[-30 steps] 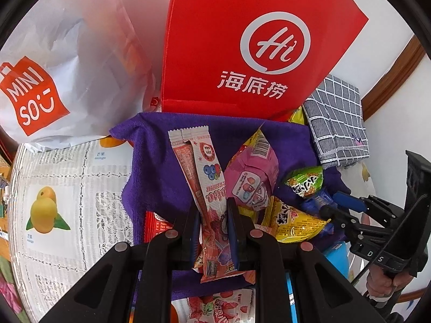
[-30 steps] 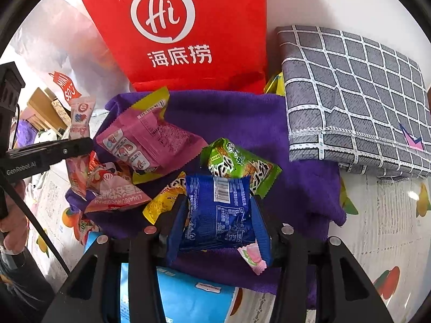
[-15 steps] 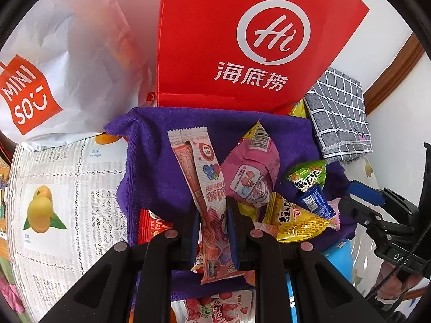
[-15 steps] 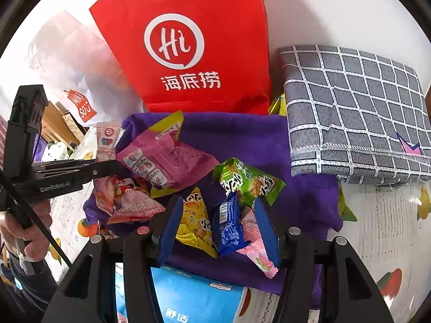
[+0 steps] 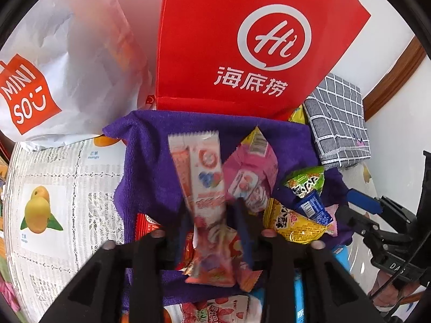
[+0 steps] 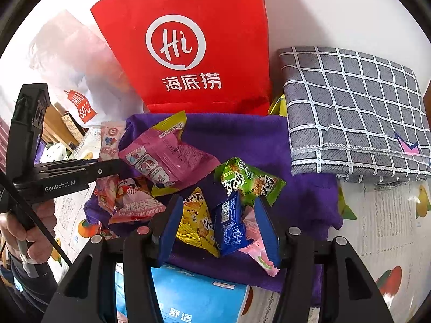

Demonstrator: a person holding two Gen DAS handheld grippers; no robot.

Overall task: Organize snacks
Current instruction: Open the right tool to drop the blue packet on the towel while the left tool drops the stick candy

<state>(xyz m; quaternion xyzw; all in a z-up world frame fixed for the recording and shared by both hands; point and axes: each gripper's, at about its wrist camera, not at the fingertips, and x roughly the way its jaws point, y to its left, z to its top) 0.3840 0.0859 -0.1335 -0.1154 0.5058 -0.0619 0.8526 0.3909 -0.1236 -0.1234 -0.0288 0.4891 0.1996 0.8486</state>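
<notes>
Table w/ fruit-print cloth (image 5: 67, 188) is carrying a purple towel (image 6: 242, 140), red paper bag (image 6: 194, 53) & white shopping bag (image 5: 67, 67) at back, grey checked cloth (image 6: 355, 113) at right, blue pack (image 6: 194, 298) lying near edge.

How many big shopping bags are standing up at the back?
2. The red bag stands behind the purple towel, and the white bag is on its left. Another bag could be hidden behind them.
</notes>
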